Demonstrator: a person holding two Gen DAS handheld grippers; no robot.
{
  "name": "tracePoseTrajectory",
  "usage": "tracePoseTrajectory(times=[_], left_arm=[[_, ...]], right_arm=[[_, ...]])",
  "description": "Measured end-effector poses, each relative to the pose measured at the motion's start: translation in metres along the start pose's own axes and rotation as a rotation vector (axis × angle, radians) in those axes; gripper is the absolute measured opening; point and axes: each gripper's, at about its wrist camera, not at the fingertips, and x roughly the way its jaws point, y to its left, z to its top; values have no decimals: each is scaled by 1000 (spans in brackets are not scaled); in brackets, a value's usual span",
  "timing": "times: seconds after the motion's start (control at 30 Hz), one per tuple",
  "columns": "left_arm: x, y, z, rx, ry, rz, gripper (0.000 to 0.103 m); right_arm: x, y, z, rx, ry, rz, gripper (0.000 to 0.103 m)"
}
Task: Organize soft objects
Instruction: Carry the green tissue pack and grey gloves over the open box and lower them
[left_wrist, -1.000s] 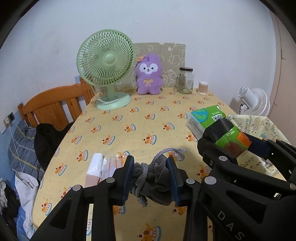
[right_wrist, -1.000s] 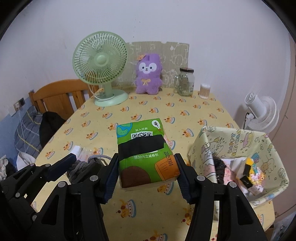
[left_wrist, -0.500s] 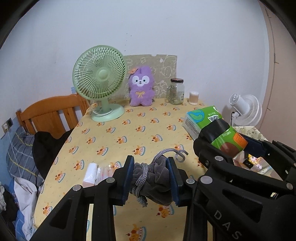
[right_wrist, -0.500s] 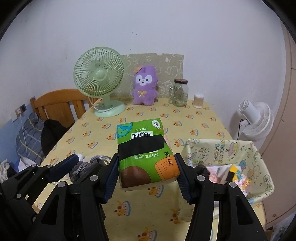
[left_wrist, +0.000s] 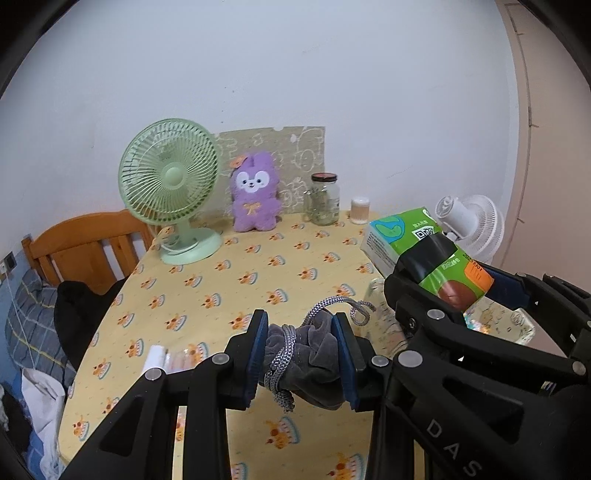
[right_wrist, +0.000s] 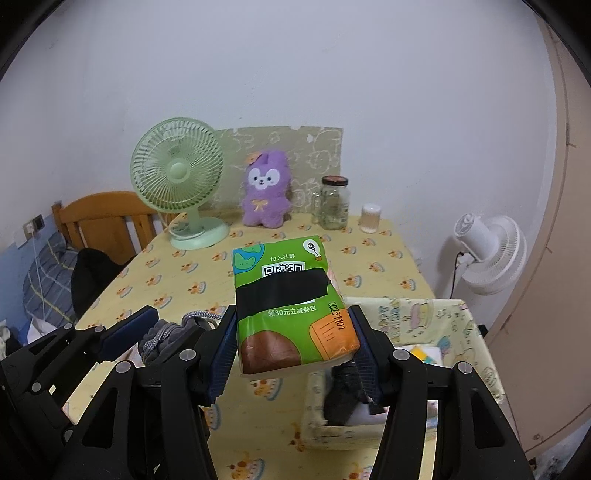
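Clenching grey pouch (left_wrist: 301, 360) in left tool (left_wrist: 300, 356), right tool (right_wrist: 295, 354) gripping tissue pack (right_wrist: 291, 306), fabric bin (right_wrist: 424, 317) holding soft items

The left gripper (left_wrist: 300, 356) is held level above the table, its two blue-padded fingers (left_wrist: 257, 354) pressed in on either side of a grey velvet drawstring pouch (left_wrist: 308, 360) that bulges between them. The right gripper (right_wrist: 295, 349) sits just to its right and slightly higher, jaws spread wider and clamped on the lower half of a green tissue pack (right_wrist: 291, 304) that stands up out of the fingers. Both grippers point forward side by side, close together.
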Motion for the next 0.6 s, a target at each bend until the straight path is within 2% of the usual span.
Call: tracePoseTrajectory(times=[0.6], left_arm=[[11, -55, 16, 49, -26, -65, 36]], right_arm=[[-8, -59, 3, 43, -31, -70, 60]])
